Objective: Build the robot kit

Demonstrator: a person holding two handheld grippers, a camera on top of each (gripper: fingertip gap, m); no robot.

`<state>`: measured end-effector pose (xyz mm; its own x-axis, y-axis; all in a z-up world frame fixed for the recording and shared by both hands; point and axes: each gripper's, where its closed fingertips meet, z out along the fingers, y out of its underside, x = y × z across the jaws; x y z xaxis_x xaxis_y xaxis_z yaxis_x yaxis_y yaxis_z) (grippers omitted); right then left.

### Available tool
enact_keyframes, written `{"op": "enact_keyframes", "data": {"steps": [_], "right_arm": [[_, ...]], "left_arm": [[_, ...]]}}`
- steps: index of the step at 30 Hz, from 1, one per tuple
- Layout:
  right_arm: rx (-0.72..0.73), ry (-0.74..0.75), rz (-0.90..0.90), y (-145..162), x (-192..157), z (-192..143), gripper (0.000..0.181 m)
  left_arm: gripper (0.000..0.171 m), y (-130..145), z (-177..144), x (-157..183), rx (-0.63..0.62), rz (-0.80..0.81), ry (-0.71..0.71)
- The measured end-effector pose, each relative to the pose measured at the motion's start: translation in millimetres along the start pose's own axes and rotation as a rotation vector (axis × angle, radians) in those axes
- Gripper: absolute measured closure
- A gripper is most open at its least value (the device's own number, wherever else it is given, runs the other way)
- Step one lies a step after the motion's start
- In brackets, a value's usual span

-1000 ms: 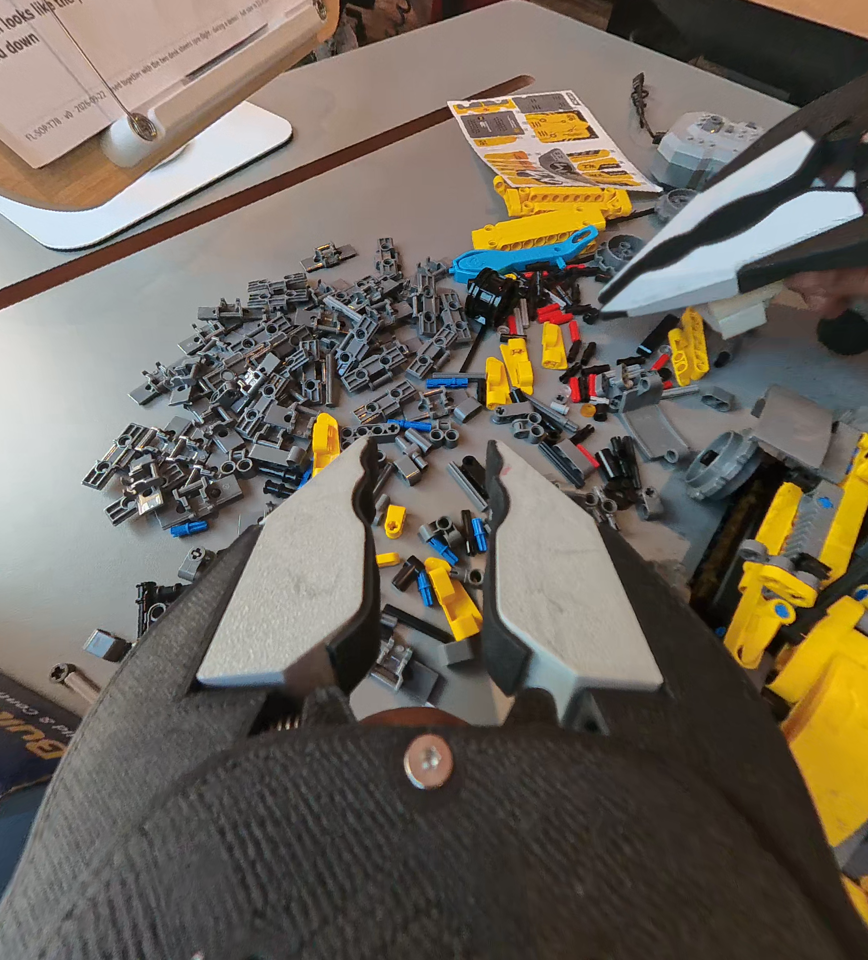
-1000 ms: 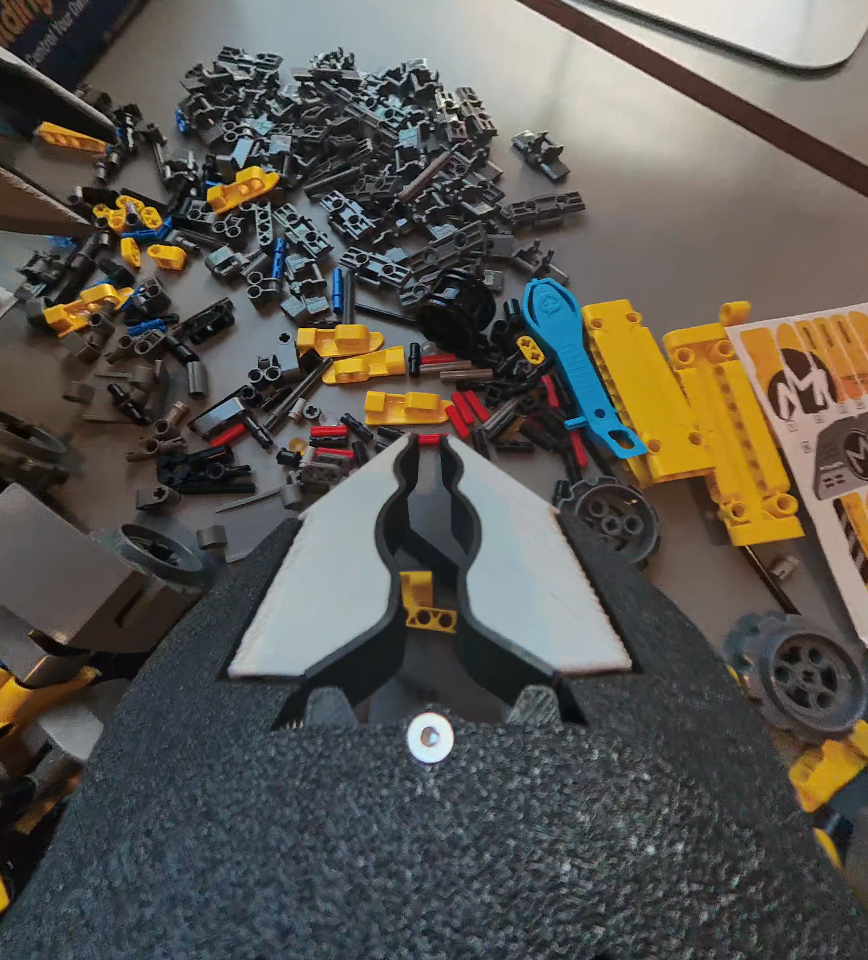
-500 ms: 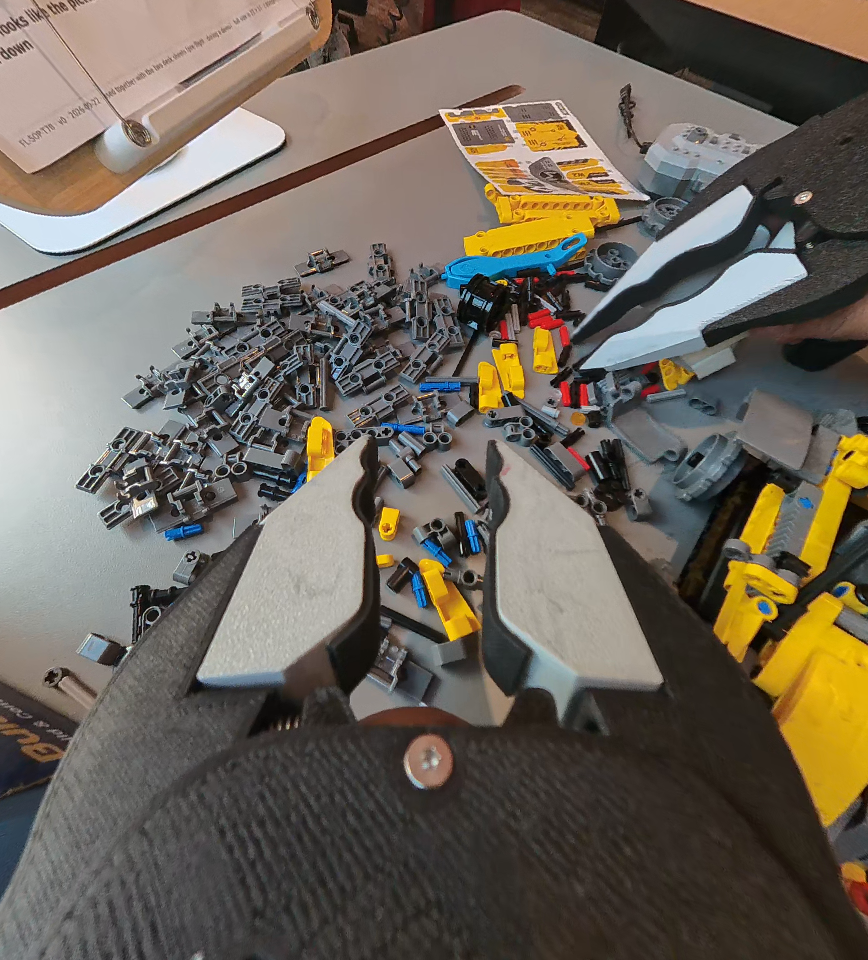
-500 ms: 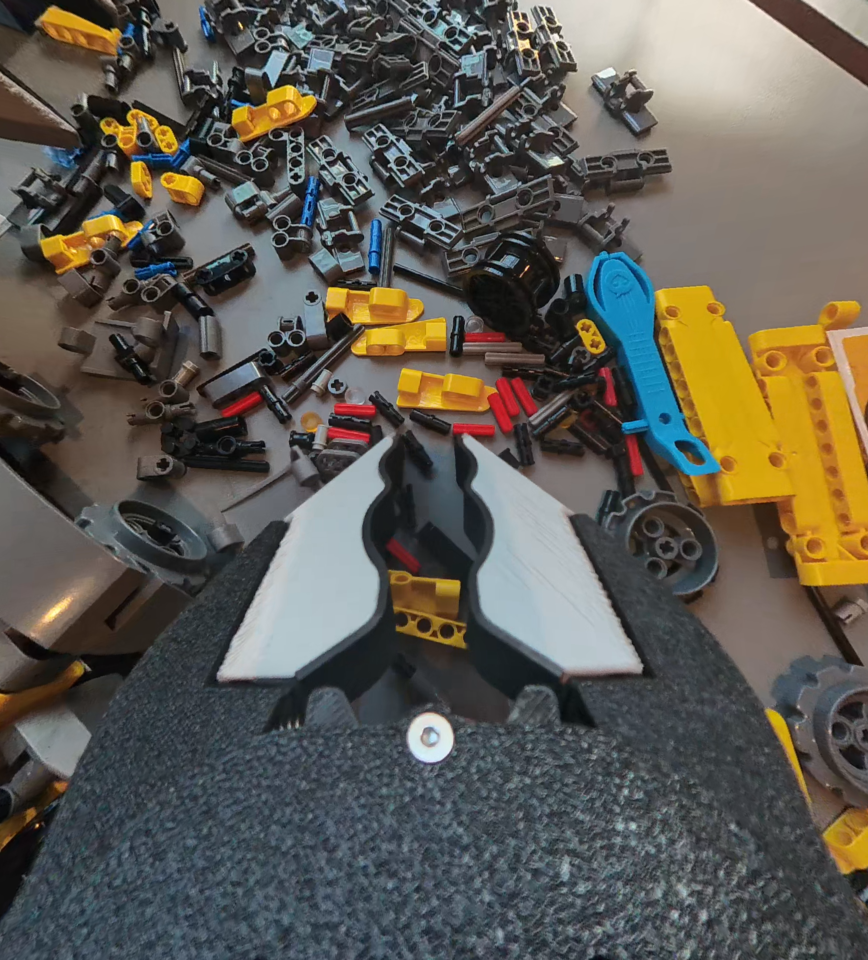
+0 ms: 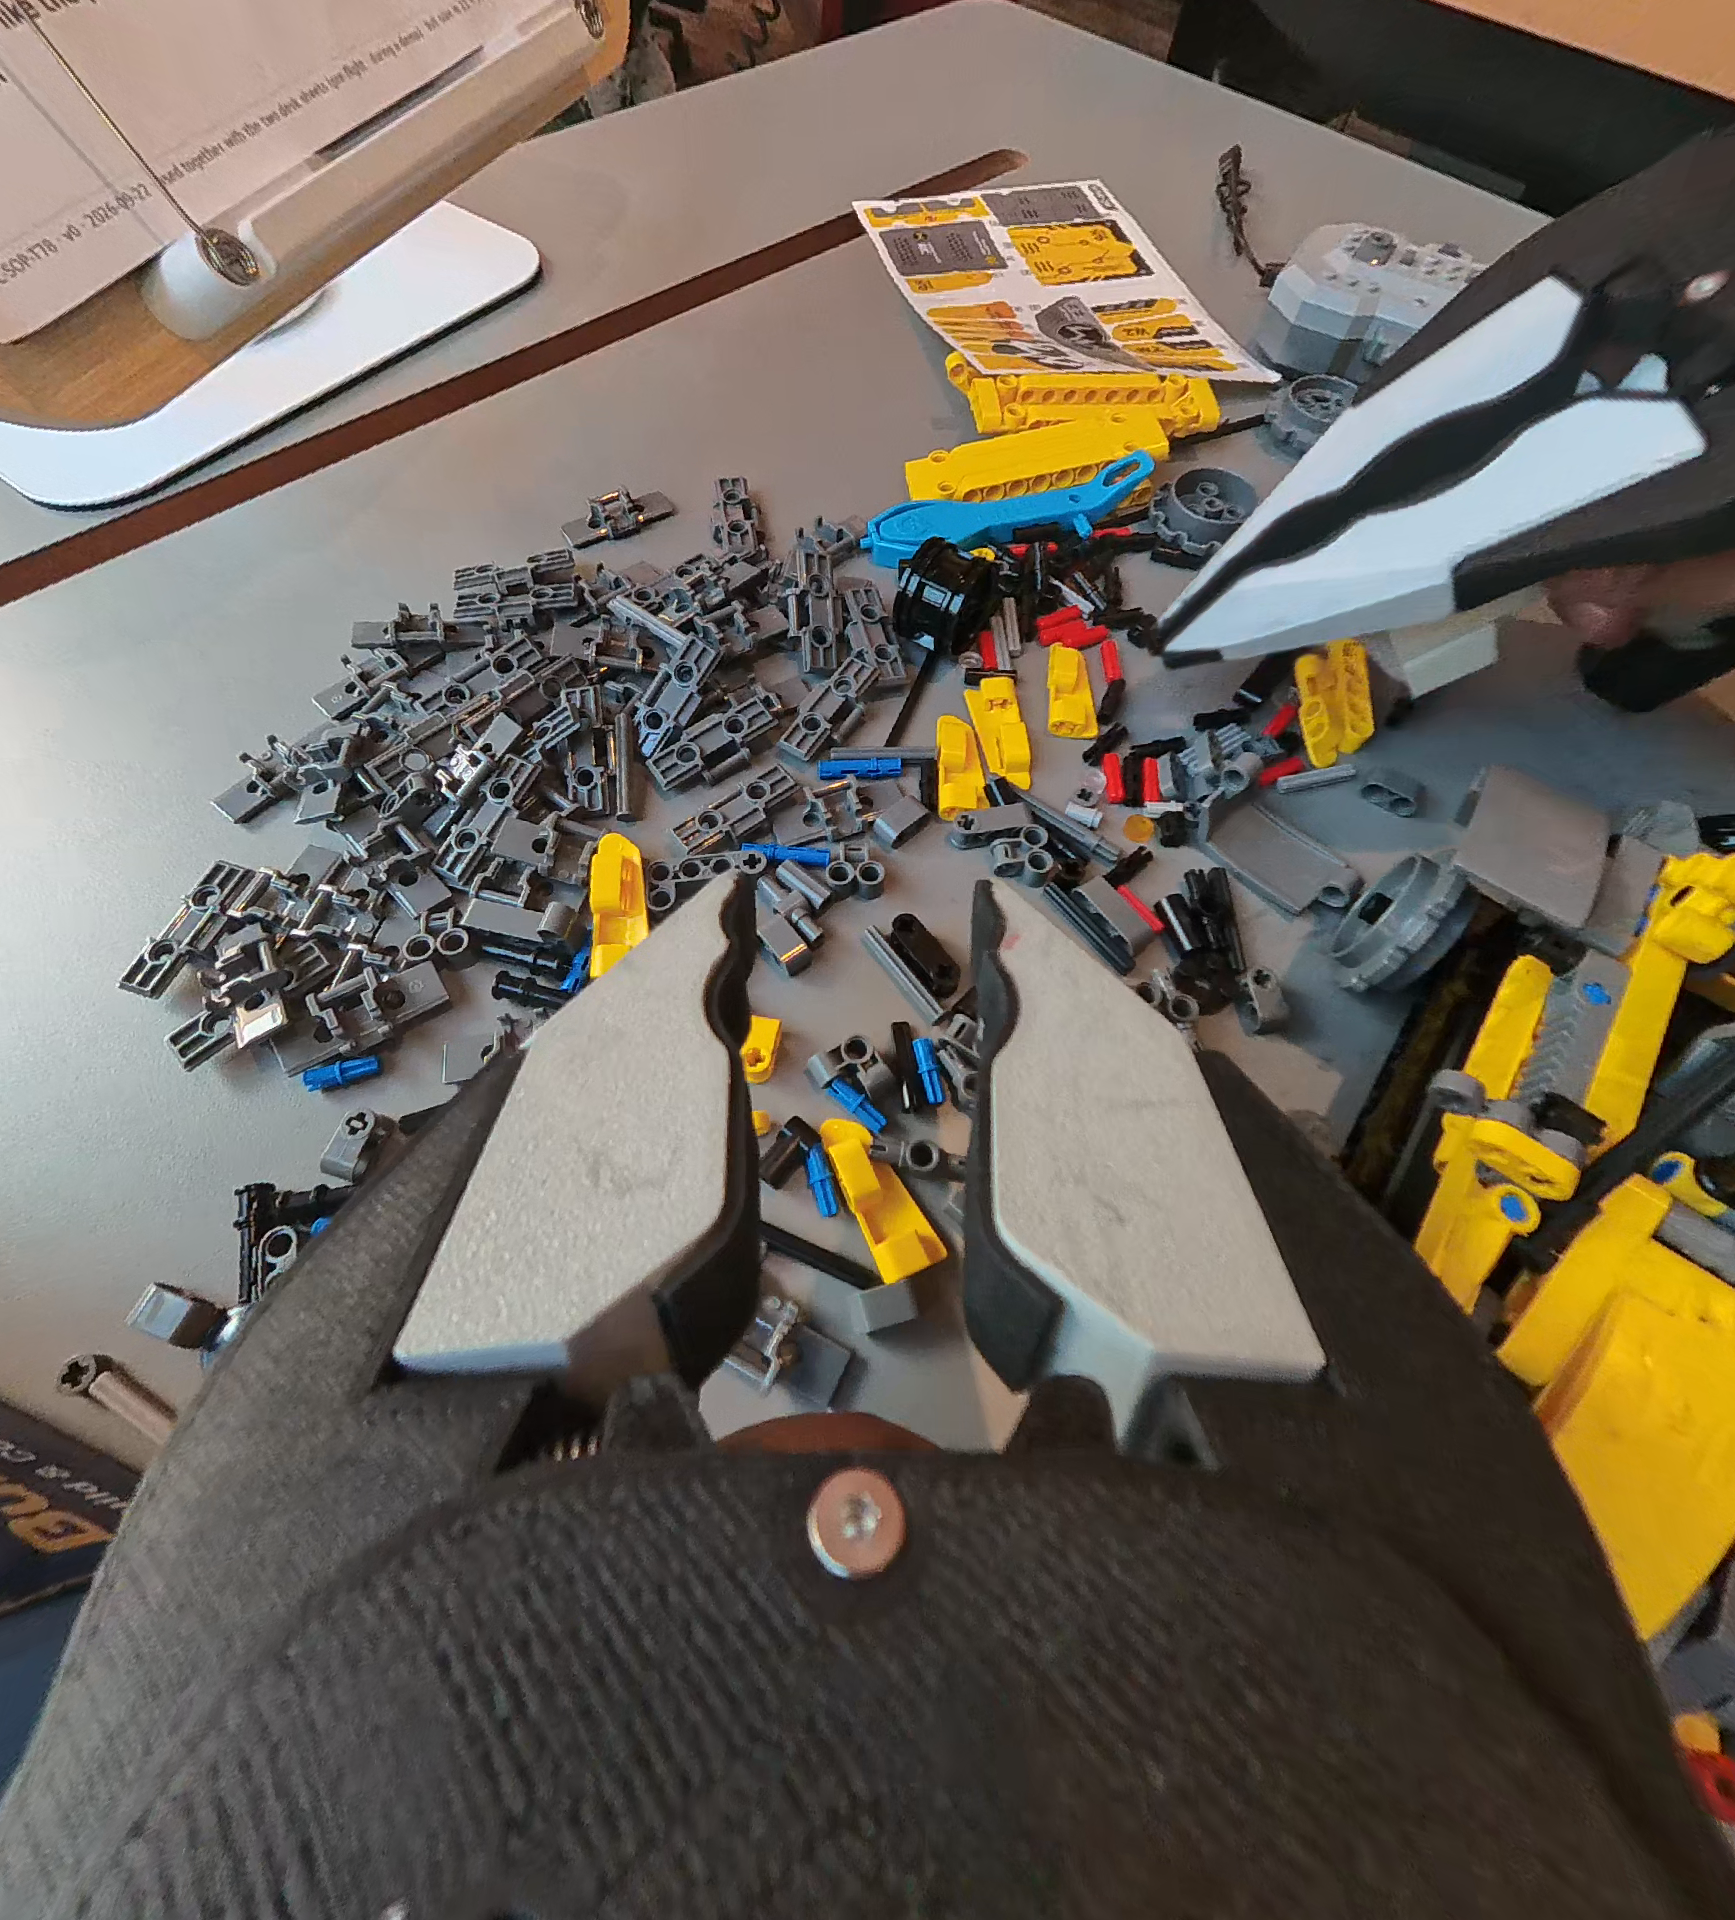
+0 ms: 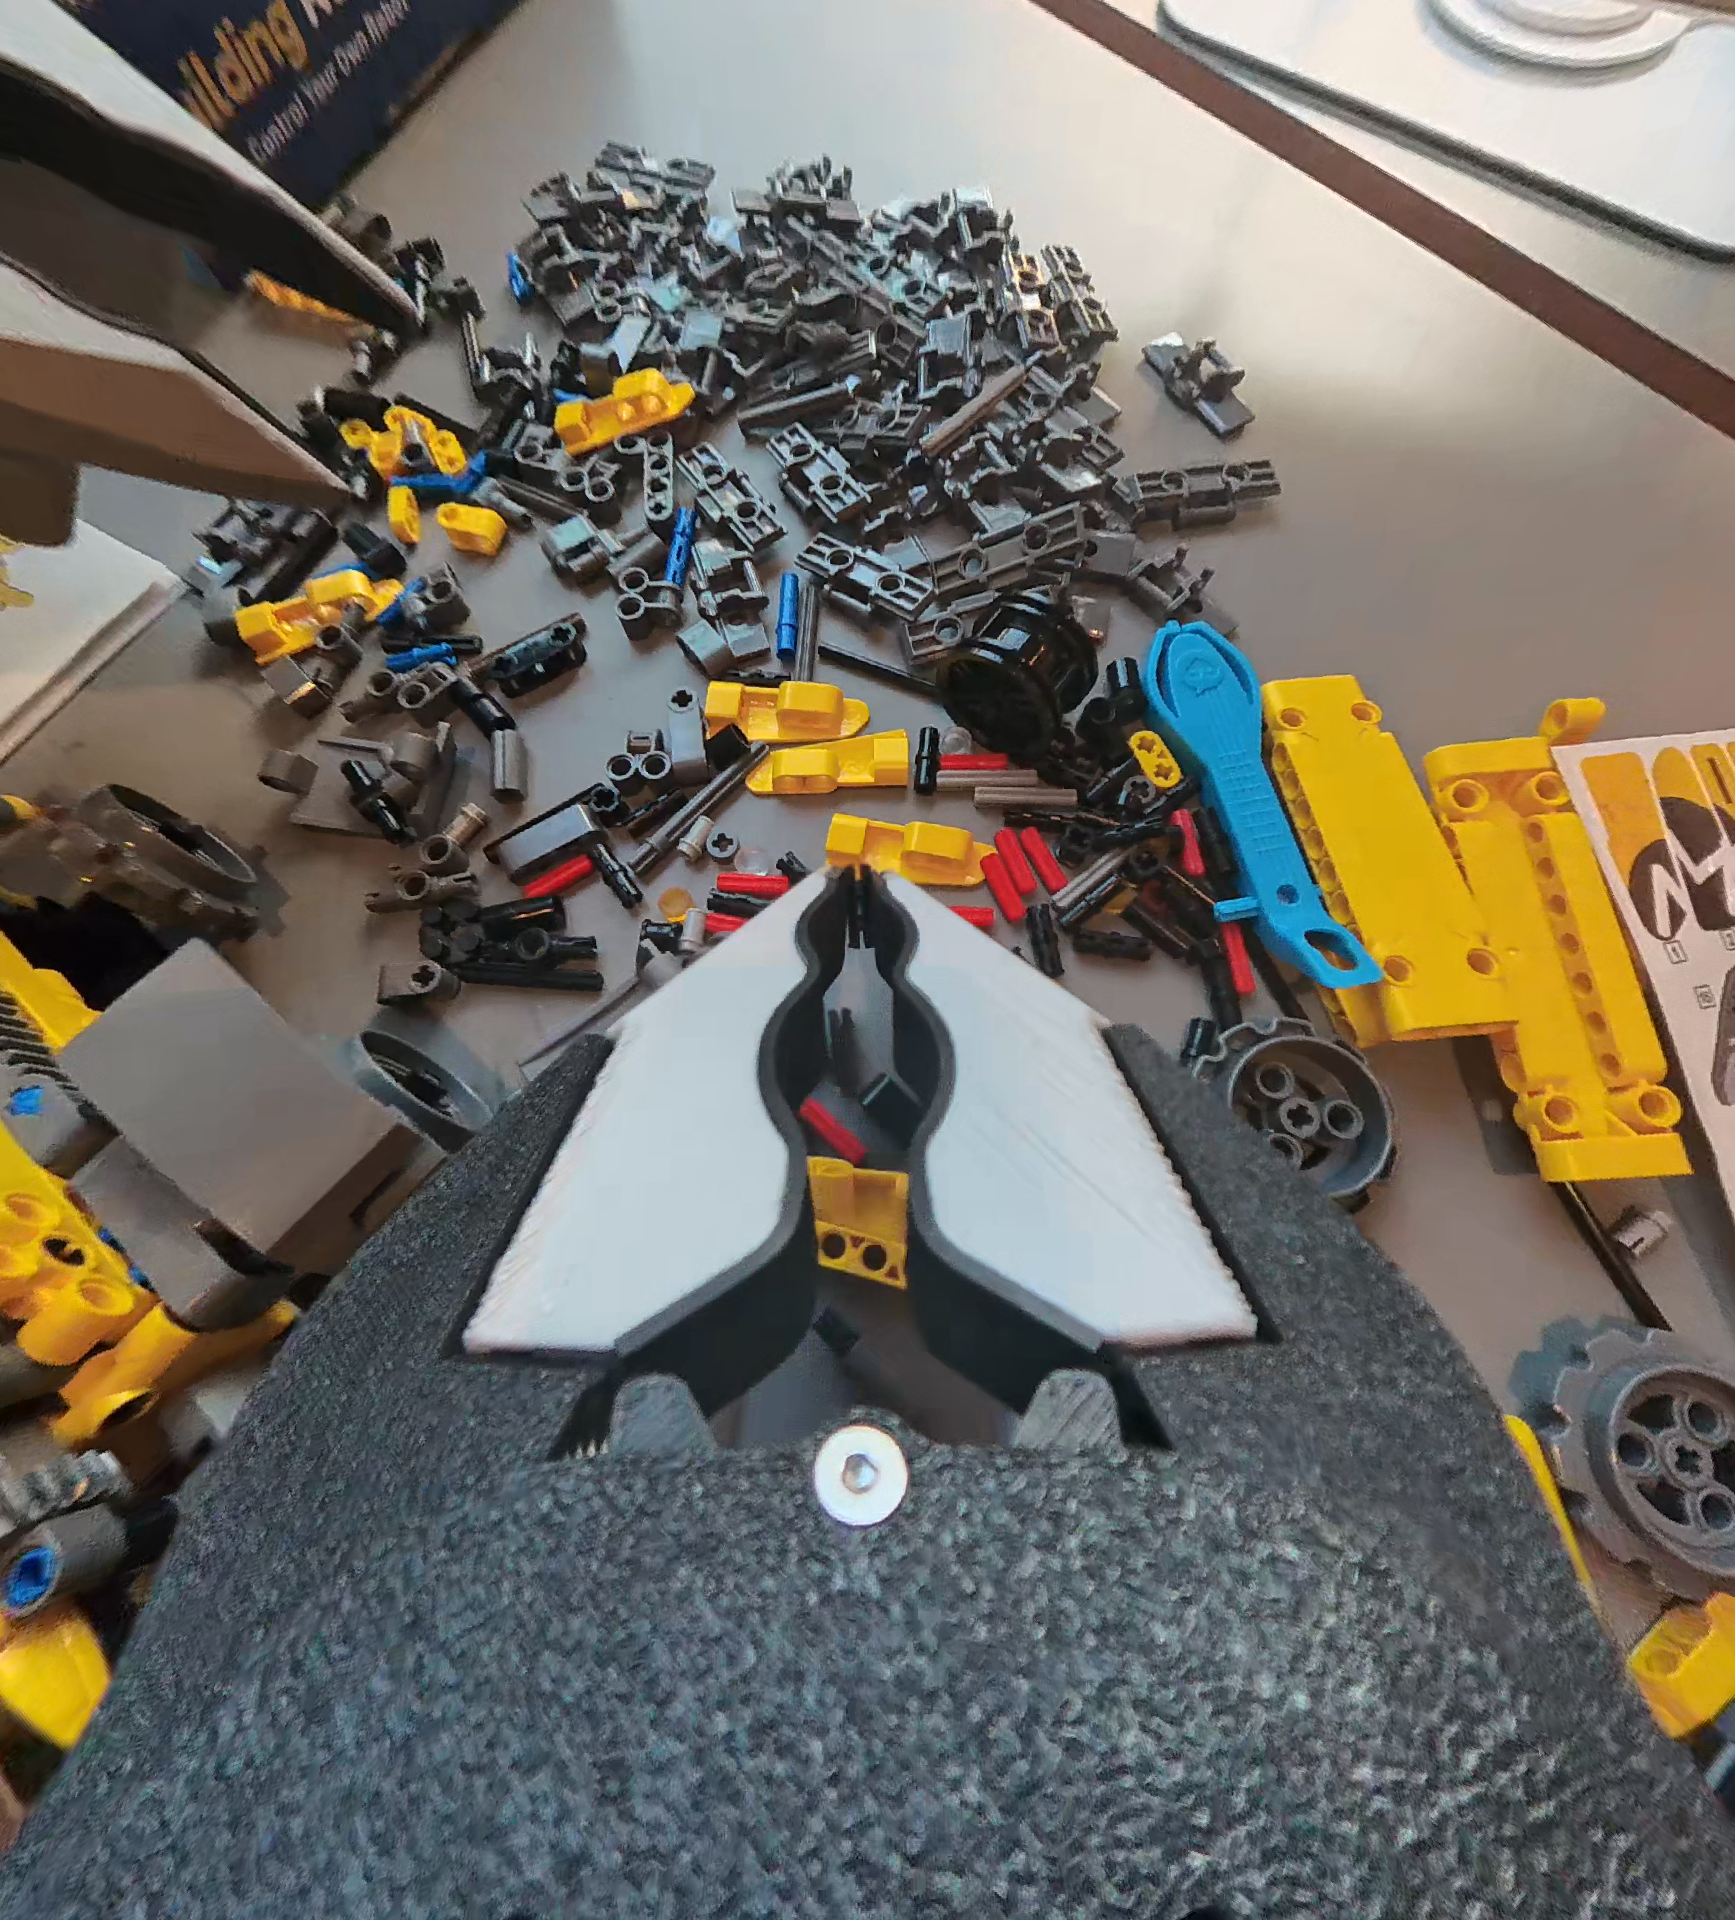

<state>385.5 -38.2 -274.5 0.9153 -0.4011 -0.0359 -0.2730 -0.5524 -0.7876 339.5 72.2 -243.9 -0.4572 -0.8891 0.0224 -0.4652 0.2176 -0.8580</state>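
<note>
My right gripper [image 6: 855,883] is shut, with a small black pin [image 6: 855,902] pinched between its tips. It hangs above loose red and black pins [image 6: 1014,862] and small yellow pieces [image 6: 904,844]. In the left wrist view it [image 5: 1169,642] is raised over the right side of the pile. My left gripper [image 5: 858,894] is open and empty. It hovers over small blue, yellow and grey pieces [image 5: 878,1184] at the near edge of the pile. A heap of dark grey link pieces [image 5: 530,748] lies beyond it on the grey table [image 5: 63,935].
A partly built yellow model [image 5: 1621,1195] stands at the right. A blue separator tool [image 6: 1237,790], yellow beams [image 6: 1414,904], a sticker sheet [image 6: 1725,935], a black wheel hub [image 6: 1014,675] and grey wheels [image 6: 1689,1465] lie around. A paper stand [image 5: 219,208] is at the far left. The grippers' ends are close to 12 cm from one another.
My right gripper opened over the pins, then shut on a black pin and rose away from the table. My left gripper stayed open and hardly moved.
</note>
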Motion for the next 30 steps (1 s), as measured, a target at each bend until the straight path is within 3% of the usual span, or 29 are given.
{"op": "enact_keyframes", "data": {"steps": [4,8,12,16,22,30], "right_arm": [[0.040,0.046,0.029,-7.1,4.6,-21.7,0.180],[0.046,0.108,0.027,-6.0,-3.9,-80.7,0.180],[-0.074,0.194,0.072,33.7,-2.9,-148.3,0.180],[-0.186,0.244,0.178,89.5,-7.2,-189.8,0.180],[-0.227,0.253,0.316,135.3,-4.9,-187.1,0.180],[-0.287,0.268,0.320,149.6,-1.5,-167.3,0.179]], "left_arm": [[0.133,-2.6,-2.4,-0.2,0.011,0.007,-0.002],[0.134,-3.4,-4.0,-3.4,0.016,-0.010,-0.002],[0.134,-8.7,-7.2,2.1,0.039,-0.031,0.032],[0.134,-9.8,-8.1,3.0,0.042,-0.014,0.025],[0.134,-6.8,-6.3,2.0,0.036,-0.022,0.029],[0.134,-4.5,-5.5,-1.9,0.025,-0.029,0.025]]}}
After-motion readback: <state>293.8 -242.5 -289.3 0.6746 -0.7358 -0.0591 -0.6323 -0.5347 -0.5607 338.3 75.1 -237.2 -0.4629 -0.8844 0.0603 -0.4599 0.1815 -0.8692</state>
